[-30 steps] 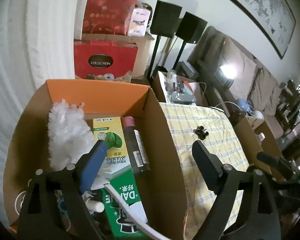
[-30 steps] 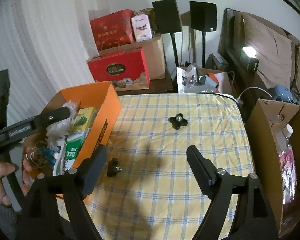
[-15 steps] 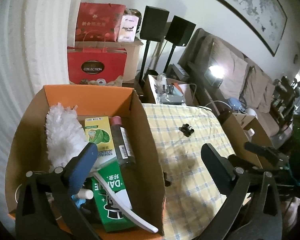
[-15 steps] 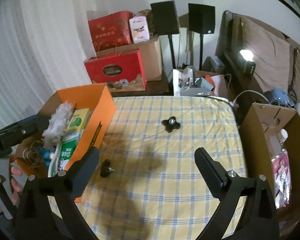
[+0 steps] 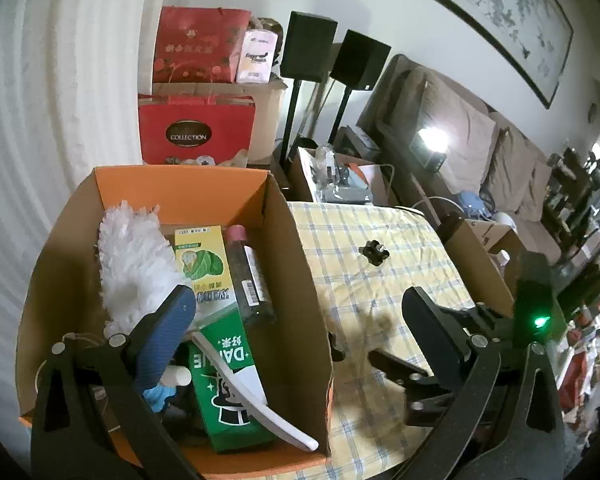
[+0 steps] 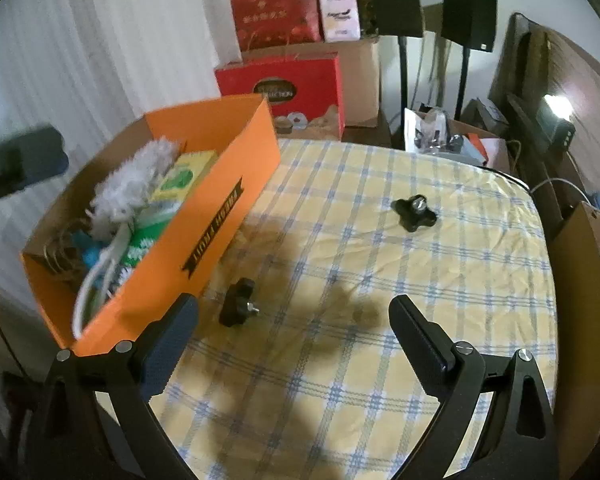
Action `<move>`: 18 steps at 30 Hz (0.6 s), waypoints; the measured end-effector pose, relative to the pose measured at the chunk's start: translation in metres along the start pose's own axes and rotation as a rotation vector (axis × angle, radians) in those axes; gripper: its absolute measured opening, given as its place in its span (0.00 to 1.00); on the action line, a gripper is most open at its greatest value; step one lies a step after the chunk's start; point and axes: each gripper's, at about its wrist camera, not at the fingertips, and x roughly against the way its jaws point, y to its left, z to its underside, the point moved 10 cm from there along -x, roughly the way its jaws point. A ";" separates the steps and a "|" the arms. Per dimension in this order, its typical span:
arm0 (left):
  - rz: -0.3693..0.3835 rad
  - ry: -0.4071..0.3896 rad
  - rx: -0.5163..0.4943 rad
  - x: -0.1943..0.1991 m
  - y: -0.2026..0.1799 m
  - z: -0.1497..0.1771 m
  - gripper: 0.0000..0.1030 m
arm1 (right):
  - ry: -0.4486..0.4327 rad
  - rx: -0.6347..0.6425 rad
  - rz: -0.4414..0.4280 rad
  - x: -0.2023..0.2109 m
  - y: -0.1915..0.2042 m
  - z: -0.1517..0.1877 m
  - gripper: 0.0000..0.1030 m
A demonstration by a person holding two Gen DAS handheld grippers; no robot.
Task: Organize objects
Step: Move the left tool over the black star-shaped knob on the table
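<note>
The right gripper point(image 6: 292, 340) has just been opening and hangs with its fingers wide apart and nothing between them, above the checked tablecloth point(image 6: 440, 280). The near knob point(image 6: 238, 307) lies at about eleven o'clock from it, just beside the orange box point(image 6: 220, 216); a second knob point(image 6: 414, 208) sits well apart at one o'clock. The left gripper point(image 5: 296, 320), also newly spread and empty, straddles the box wall above the packed cartons. The likely trouble: the near knob lies tilted on its stud, so a closing finger may roll it, or strike the box wall first.
</note>
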 end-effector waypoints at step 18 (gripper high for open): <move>0.000 0.012 0.017 -0.002 0.007 0.007 1.00 | 0.065 -0.054 -0.093 -0.043 0.029 0.020 0.47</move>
